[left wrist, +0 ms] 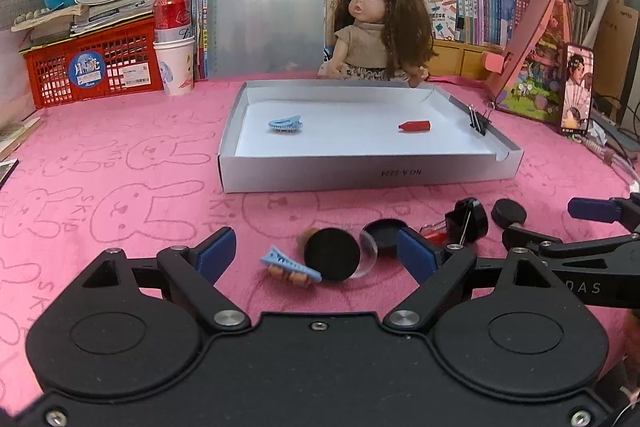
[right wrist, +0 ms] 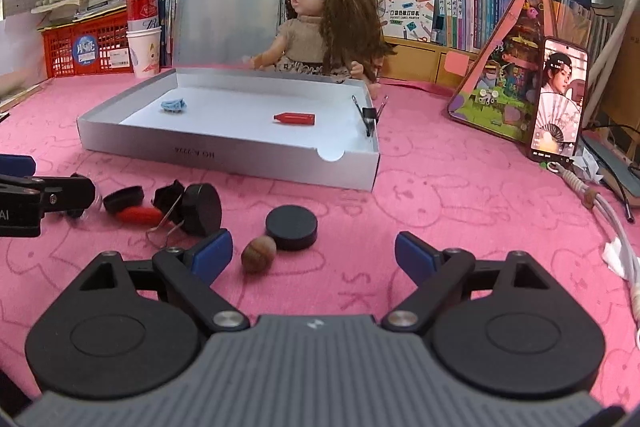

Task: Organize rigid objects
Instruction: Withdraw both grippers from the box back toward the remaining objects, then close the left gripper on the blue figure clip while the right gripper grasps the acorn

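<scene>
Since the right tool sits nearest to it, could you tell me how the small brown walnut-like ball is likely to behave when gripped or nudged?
The walnut-like ball looks round, so a nudge would probably roll it across the pink cloth, perhaps against the black puck beside it. Its ridged, woody surface suggests that it is stiff and not slippery. The open right tool should close centred, or the ball may squirt sideways.

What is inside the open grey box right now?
Inside the grey box: a blue hair clip, a red cap-like piece, and a black binder clip on its right wall. The near wall hides the floor just behind it.
</scene>
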A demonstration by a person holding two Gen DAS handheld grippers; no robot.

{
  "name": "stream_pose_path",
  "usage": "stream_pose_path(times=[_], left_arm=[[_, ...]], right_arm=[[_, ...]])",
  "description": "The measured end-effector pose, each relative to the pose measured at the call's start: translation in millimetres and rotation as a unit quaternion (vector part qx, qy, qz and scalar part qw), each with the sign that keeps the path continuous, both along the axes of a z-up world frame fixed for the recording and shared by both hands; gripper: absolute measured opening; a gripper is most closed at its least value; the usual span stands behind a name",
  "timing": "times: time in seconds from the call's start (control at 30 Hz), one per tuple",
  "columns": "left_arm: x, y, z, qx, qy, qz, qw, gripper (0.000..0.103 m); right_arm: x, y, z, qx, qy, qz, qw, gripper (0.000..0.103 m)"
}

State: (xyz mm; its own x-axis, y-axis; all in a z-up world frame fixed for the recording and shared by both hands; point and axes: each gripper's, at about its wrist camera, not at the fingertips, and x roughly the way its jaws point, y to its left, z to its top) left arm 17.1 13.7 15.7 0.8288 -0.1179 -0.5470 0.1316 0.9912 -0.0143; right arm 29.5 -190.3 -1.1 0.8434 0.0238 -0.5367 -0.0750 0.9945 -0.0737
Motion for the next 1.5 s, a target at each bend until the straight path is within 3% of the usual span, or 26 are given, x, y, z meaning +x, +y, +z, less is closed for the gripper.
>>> stream_pose_path(times=[0.13, 0.3, 0.57, 0.9, 1.23, 1.37, 1.5], left_arm=[[-2, 4, -4, -0.002, 0.006, 0.008, 1.0000, 0.083], [-1, 15, -5, -0.021, 0.014, 0.017, 0.9995, 0.067], [-1, 25, -8, -0.018, 0.021, -0.007, 0.9996, 0.050], [3, 29, -11, 0.005, 0.013, -0.029, 0.9995, 0.047], [5, 31, -13, 0.001, 0.007, -0.034, 0.9994, 0.042], [7, 35, -11, 0.002, 0.010, -0.020, 0.9998, 0.025], [8, 40, -12, -0.005, 0.014, -0.016, 0.9998, 0.026]], right_arm=[[-2, 2, -4, 0.001, 0.004, 0.006, 1.000, 0.093], [-4, 4, -6, 0.004, 0.004, 0.012, 1.000, 0.088], [-7, 6, -6, 0.014, 0.002, 0.026, 1.000, 0.076], [-8, 12, -5, 0.012, 0.001, 0.036, 0.999, 0.051], [-9, 15, -4, 0.010, 0.001, 0.036, 0.999, 0.044], [-9, 15, -4, 0.010, 0.001, 0.034, 0.999, 0.044], [-9, 16, -5, 0.010, 0.000, 0.033, 0.999, 0.044]])
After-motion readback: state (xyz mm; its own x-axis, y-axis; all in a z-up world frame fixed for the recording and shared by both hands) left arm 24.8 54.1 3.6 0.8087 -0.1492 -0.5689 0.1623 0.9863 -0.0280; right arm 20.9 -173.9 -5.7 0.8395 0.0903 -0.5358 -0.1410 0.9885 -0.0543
